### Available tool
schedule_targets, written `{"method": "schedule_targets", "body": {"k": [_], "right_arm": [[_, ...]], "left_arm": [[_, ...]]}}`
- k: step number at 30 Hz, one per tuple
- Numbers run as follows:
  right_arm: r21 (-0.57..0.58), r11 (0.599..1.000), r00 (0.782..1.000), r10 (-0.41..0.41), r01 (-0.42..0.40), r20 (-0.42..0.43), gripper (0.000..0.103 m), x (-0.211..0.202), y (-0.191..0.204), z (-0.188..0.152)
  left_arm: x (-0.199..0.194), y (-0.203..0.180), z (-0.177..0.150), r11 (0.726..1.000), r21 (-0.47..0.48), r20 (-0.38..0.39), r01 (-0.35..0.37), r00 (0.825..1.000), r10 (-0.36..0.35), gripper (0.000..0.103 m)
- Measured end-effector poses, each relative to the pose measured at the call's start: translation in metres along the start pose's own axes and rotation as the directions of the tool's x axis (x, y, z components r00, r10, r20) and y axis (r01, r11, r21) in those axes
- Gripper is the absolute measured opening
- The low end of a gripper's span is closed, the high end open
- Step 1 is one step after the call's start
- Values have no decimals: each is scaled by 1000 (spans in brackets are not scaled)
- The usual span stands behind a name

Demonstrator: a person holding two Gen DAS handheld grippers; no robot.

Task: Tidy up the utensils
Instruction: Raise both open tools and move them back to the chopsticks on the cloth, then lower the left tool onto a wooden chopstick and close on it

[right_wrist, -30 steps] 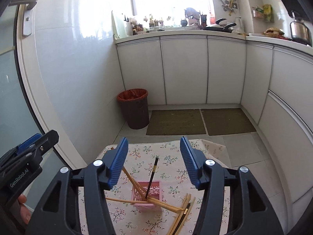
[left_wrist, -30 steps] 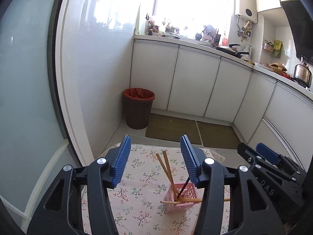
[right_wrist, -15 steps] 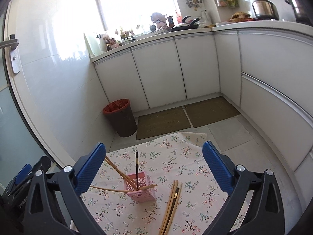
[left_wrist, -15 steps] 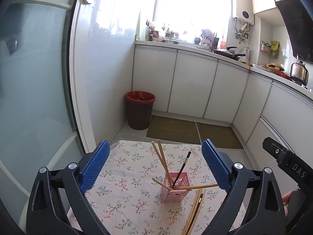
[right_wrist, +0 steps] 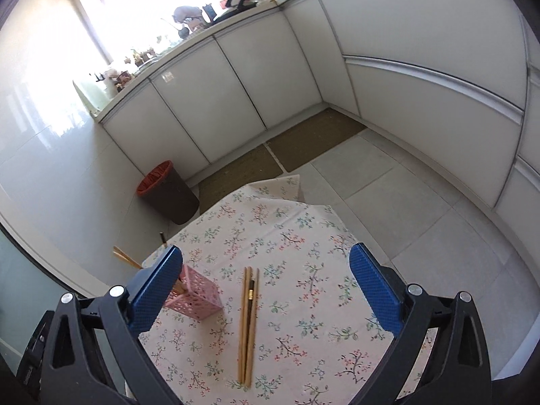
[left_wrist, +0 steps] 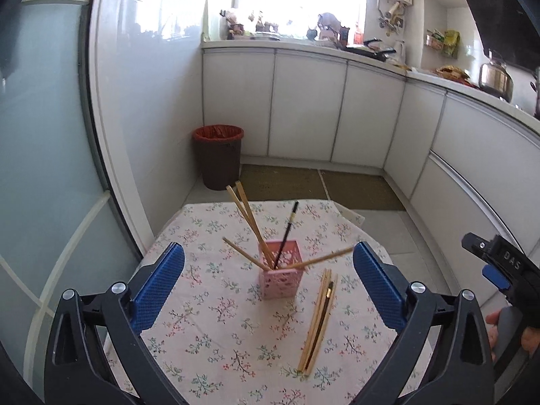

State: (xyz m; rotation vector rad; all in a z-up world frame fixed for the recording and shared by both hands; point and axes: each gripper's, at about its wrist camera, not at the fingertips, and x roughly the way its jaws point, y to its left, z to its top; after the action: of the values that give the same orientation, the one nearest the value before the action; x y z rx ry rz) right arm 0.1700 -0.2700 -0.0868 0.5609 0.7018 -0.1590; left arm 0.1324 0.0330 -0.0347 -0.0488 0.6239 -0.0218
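A pink perforated holder (left_wrist: 281,268) stands on the floral tablecloth (left_wrist: 216,330) with several wooden chopsticks and one black one (left_wrist: 287,233) leaning in it. A bundle of loose chopsticks (left_wrist: 319,317) lies flat to its right. My left gripper (left_wrist: 270,287) is open and empty, raised above and in front of the holder. My right gripper (right_wrist: 266,287) is open and empty above the loose chopsticks (right_wrist: 248,320), with the holder (right_wrist: 197,295) partly behind its left finger (right_wrist: 155,290). The right gripper's body also shows at the right edge of the left wrist view (left_wrist: 506,270).
The small table's far edge (right_wrist: 287,182) drops to a tiled floor (right_wrist: 405,195). A brown bin with a red liner (left_wrist: 219,155) stands beyond, by white cabinets (left_wrist: 303,108). Floor mats (left_wrist: 283,182) lie before them. A glass door (left_wrist: 40,168) is on the left.
Both grippers have opened wide and pulled back and up from the holder. The right wrist view has tilted down and swung right, over the loose chopsticks.
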Motion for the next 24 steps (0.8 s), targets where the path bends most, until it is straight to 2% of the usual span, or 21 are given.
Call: {"method": "schedule_targets", "body": {"k": [4, 6, 8, 10, 13, 16, 18, 20, 22, 24], "right_arm": [[57, 998, 999, -35, 37, -28, 96, 16, -37, -4], [94, 995, 999, -44, 45, -17, 96, 20, -58, -7], [136, 988, 997, -75, 74, 1, 96, 21, -79, -9], [204, 975, 996, -89, 89, -10, 96, 24, -100, -7], [327, 941, 996, -85, 86, -17, 96, 24, -129, -2], [384, 919, 996, -87, 90, -26, 96, 25, -144, 0], [411, 907, 996, -69, 87, -59, 96, 31, -150, -1], [431, 899, 994, -43, 82, -99, 96, 40, -155, -3], [452, 889, 989, -14, 79, -145, 96, 51, -159, -6], [463, 883, 983, 13, 74, -181, 96, 60, -161, -9]], "left_arm": [[9, -35, -25, 991, 103, -91, 80, 993, -71, 96], [20, -59, -38, 976, 168, -147, 139, 982, -115, 96], [34, -82, -55, 958, 234, -199, 167, 972, -121, 96], [54, -108, -77, 930, 306, -271, 206, 955, -123, 96], [92, -144, -111, 879, 399, -382, 260, 919, -99, 96], [131, -171, -128, 845, 441, -451, 303, 889, -83, 96], [158, -183, -128, 843, 451, -463, 295, 884, -61, 96], [189, -192, -122, 858, 423, -485, 292, 872, -57, 95], [224, -196, -113, 884, 368, -521, 287, 852, -60, 84], [254, -198, -107, 899, 336, -534, 281, 843, -63, 64]]}}
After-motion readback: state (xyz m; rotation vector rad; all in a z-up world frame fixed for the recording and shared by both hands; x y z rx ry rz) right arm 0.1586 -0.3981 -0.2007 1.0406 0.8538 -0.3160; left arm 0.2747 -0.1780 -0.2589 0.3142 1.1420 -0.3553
